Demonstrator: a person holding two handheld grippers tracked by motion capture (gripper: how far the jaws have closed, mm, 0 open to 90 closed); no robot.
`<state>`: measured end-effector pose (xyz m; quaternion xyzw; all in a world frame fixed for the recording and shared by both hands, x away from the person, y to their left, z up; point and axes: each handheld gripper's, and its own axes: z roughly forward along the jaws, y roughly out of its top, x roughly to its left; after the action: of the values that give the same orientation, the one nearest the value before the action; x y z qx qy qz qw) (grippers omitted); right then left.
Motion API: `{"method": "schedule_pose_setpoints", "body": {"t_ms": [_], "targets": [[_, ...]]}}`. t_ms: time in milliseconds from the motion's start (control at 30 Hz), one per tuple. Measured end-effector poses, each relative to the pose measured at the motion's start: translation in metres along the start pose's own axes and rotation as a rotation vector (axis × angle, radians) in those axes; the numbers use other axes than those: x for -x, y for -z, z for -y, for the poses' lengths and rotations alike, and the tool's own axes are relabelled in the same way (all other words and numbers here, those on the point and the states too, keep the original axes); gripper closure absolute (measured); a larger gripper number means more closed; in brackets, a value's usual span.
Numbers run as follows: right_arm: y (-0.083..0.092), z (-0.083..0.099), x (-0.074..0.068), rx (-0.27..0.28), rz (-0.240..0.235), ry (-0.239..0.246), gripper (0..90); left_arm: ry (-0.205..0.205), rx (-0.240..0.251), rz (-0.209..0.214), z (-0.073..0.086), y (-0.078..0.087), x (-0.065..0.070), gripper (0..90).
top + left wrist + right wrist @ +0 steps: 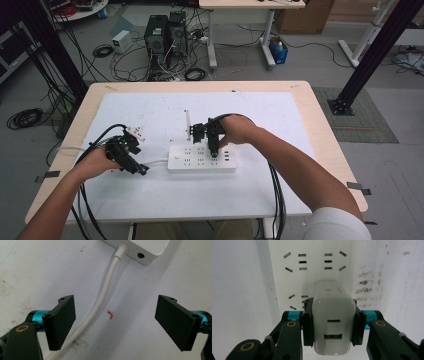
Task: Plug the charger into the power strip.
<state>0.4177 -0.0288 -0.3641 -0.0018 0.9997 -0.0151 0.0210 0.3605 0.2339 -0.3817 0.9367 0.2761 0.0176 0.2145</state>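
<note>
A white power strip (201, 159) lies flat near the middle of the white table mat (150, 115), its white cable (105, 292) running left. My right gripper (333, 322) is shut on a white USB charger (334, 322) and holds it over the strip's sockets (314, 261); in the high view that right gripper (213, 150) points down at the strip's right half. My left gripper (142, 170) stands open just left of the strip, low over the mat. Its black pads (61, 321) straddle the cable, and the strip's end (140, 250) lies ahead of them.
A thin white upright piece (187, 125) stands behind the strip. A small connector (136, 132) lies on the mat at the left. The wooden table edge (320, 125) frames the mat. Computer towers (165, 35) and tangled cables sit on the floor beyond.
</note>
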Motion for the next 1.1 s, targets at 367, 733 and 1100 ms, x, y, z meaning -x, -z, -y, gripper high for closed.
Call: {"method": "schedule_pose_setpoints", "body": {"t_ms": [367,733,1100], "targets": [[-0.002,0.003,0.002,0.014,-0.005,0.001,62.8,0.015,0.006,-0.012,0.002,0.001,-0.001,17.1],[-0.004,-0.002,0.0,0.008,0.01,0.016,62.8,0.024,0.011,-0.007,0.002,0.001,-0.004,17.1],[-0.008,0.007,0.001,0.073,-0.001,-0.002,62.8,0.044,0.024,0.003,0.004,-0.003,-0.002,17.0]]}}
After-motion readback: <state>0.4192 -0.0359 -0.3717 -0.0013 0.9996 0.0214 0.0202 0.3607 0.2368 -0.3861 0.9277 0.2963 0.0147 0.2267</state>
